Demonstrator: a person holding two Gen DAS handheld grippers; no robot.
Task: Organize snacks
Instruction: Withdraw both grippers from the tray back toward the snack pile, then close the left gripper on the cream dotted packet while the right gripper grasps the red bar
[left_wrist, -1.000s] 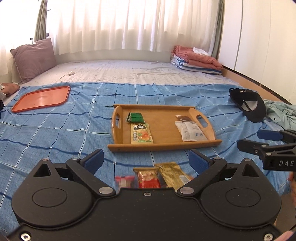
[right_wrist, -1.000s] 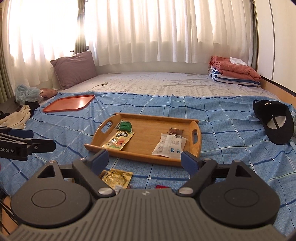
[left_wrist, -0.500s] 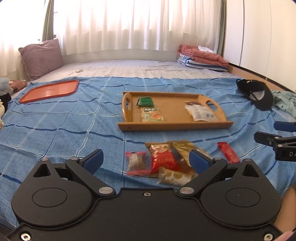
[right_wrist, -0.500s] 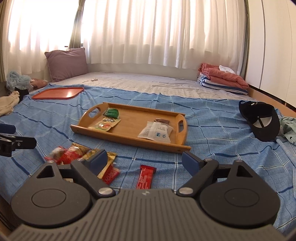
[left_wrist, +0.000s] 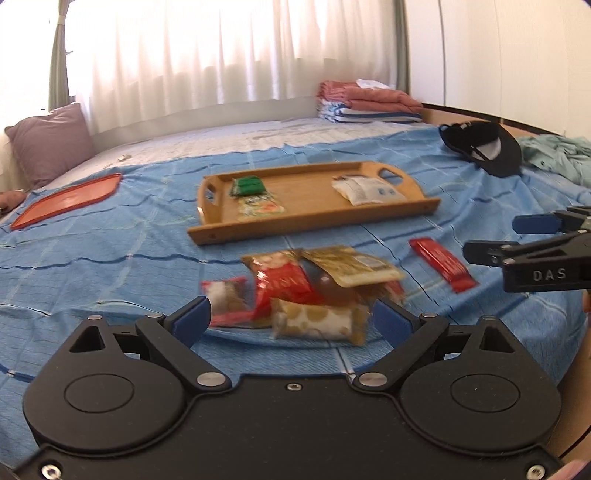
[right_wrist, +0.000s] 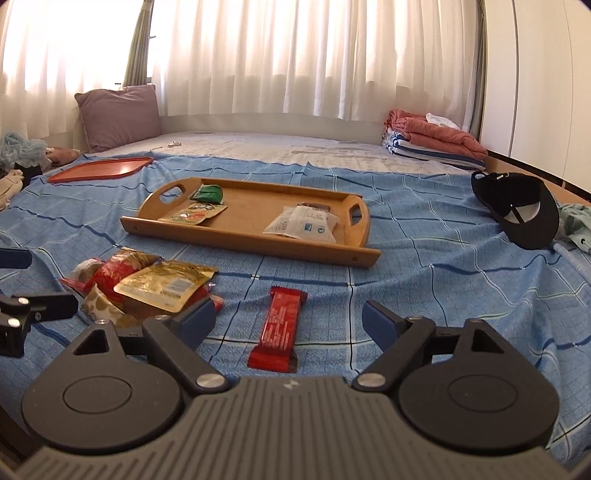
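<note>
The left gripper (left_wrist: 290, 319) was held low over a loose heap of snack packets (left_wrist: 314, 288) on the blue checked bedspread (left_wrist: 110, 258); its jaws were closing from wide, with a gold-and-white spotted packet (left_wrist: 317, 323) lying between the blue pads but not yet pressed. The right gripper (right_wrist: 288, 321) stood spread wide and empty, lined up with a flat red snack bar (right_wrist: 282, 328) lying alone beside the heap.

A good pickup was judged to need one packet singled out at a time, taken by an edge so that the overlapping red bag (left_wrist: 284, 284) and gold foil pouch (left_wrist: 354, 266) were not dragged along.

The bamboo tray with cut-out handles (right_wrist: 236, 236) lay just beyond, already holding a green packet (right_wrist: 209, 192), a printed sachet (right_wrist: 192, 213) and a white pouch (right_wrist: 303, 223), its middle left bare. An orange plastic tray (right_wrist: 99, 169), a black cap (right_wrist: 524, 210) and folded blankets (right_wrist: 432, 138) lay well apart, obstructing nothing.
</note>
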